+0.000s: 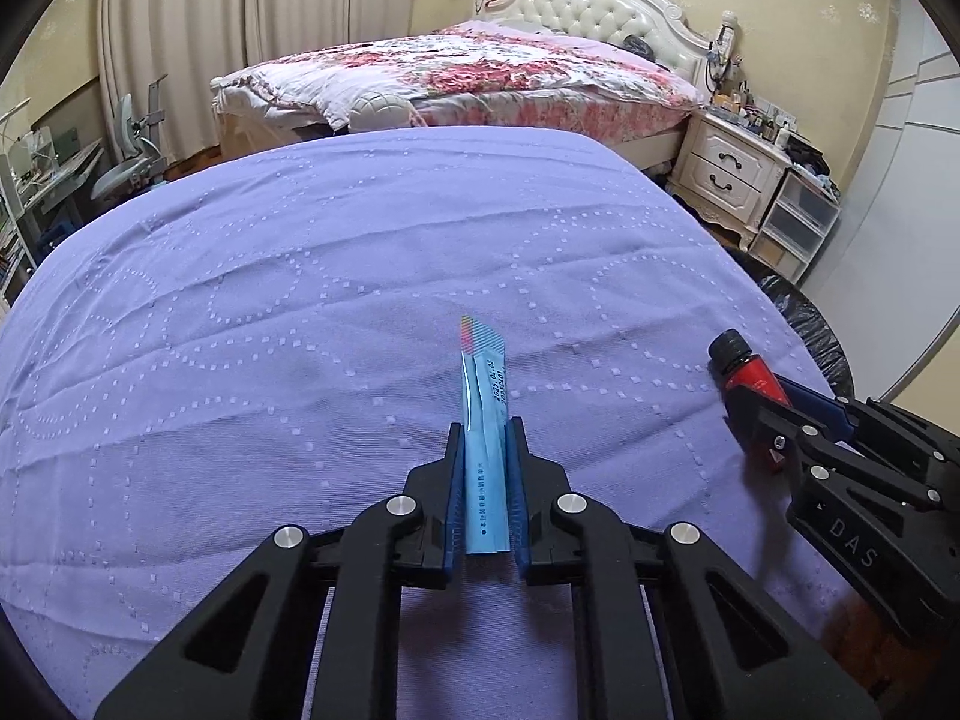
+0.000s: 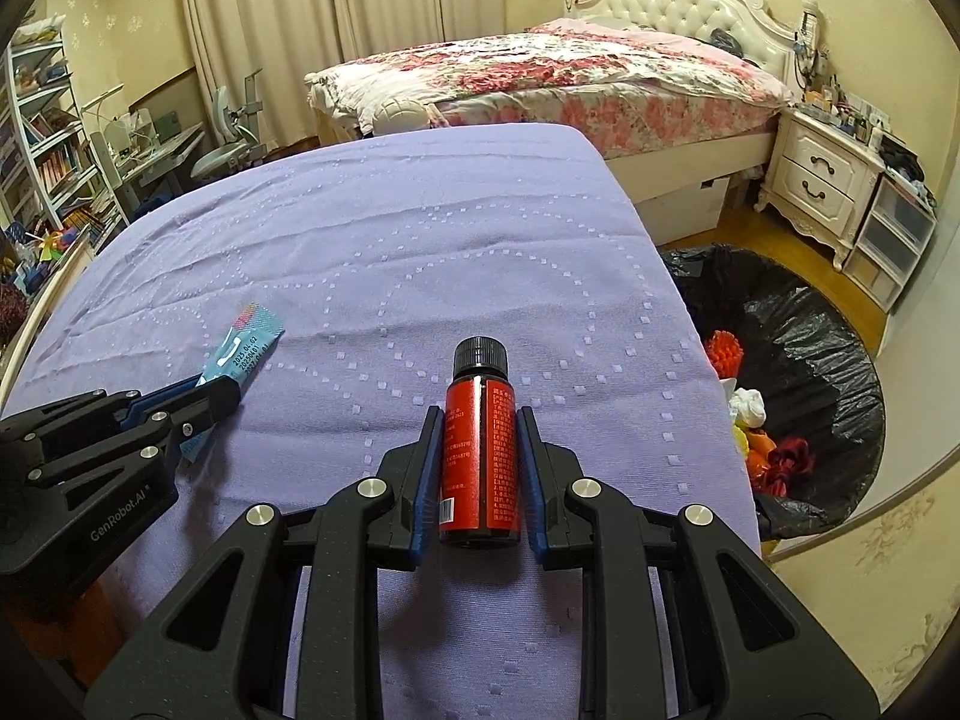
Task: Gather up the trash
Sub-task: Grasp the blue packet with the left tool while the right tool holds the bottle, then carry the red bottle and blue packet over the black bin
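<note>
The left gripper [image 1: 487, 438] is clamped on a blue sachet [image 1: 483, 414]; the right gripper [image 2: 479, 420] is clamped on a red bottle [image 2: 480, 450]. Both are held just above the purple cloth [image 2: 372, 252], which looks cleared, so I judge only the drop remains. The bin [image 2: 840, 360], already holding scraps, stands to the right. Both grippers point forward, side by side.

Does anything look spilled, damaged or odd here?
Nothing spilled. The blue sachet in the left gripper is creased; the red bottle in the right gripper is capped and intact.
</note>
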